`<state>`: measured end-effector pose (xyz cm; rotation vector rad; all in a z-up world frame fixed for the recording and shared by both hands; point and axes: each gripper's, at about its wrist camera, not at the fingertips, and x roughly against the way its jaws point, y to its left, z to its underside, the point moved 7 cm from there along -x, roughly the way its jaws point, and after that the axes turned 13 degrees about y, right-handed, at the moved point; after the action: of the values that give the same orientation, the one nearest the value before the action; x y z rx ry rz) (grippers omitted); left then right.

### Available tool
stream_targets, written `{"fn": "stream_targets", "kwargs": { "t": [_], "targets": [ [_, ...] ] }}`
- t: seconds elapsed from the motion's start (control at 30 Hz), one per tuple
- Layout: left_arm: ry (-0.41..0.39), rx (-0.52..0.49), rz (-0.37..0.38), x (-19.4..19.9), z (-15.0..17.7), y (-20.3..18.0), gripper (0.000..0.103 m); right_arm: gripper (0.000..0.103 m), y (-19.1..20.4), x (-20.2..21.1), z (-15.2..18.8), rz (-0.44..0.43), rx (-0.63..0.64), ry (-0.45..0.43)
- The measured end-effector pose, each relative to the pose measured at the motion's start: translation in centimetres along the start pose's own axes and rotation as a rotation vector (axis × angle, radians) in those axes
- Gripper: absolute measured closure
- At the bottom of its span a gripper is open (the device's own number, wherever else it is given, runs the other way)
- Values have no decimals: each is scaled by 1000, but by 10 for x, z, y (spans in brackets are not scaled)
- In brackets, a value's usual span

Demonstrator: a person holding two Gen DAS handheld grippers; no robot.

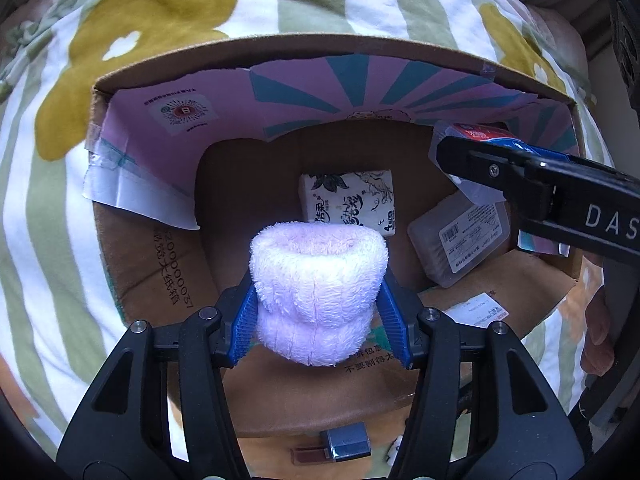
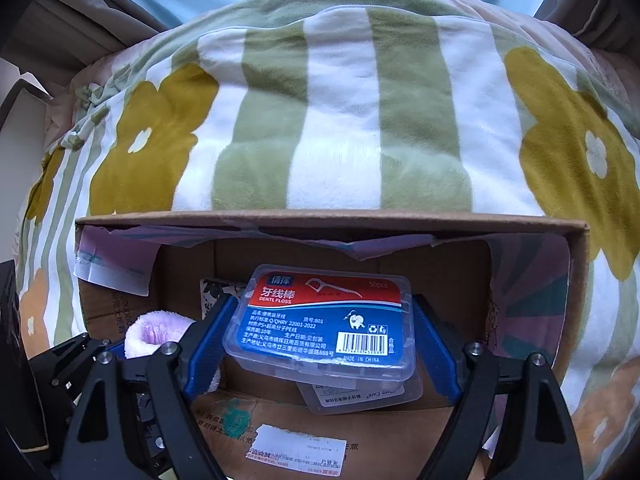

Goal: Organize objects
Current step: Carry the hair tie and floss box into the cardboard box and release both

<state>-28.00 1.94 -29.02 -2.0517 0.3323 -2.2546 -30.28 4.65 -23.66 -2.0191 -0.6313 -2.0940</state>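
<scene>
My left gripper is shut on a rolled pink fluffy towel and holds it above the open cardboard box. My right gripper is shut on a clear dental floss box with a red and blue label, over the box's right side; it also shows in the left wrist view. The right gripper shows as a black arm in the left wrist view. The towel shows at lower left in the right wrist view. Inside the box lie a white tissue pack and a clear cotton swab case.
The box stands on a bed covered by a green-striped blanket with yellow flowers. A small grey and brown item lies in front of the box. A hand is at the right edge.
</scene>
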Motion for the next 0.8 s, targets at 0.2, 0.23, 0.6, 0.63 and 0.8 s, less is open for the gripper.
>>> {"fn": "stream_targets", "kwargs": {
  "t": [0.2, 0.23, 0.6, 0.63, 0.8],
  "targets": [
    [6, -31, -53, 0, 2, -4, 47, 20, -2, -1, -3, -7, -20, 13],
    [-2, -35, -65, 2, 3, -5, 39, 20, -2, -2, -2, 1, -28, 19],
    [-25, -11, 0, 1, 14, -18, 0, 1, -6, 10, 7, -41, -41, -35],
    [-26, -13, -3, 1, 15, -19, 0, 1, -5, 11, 7, -42, -40, -39],
    [-45, -6, 9, 17, 18, -21, 0, 1, -3, 24, 12, -29, -29, -44]
  ]
}}
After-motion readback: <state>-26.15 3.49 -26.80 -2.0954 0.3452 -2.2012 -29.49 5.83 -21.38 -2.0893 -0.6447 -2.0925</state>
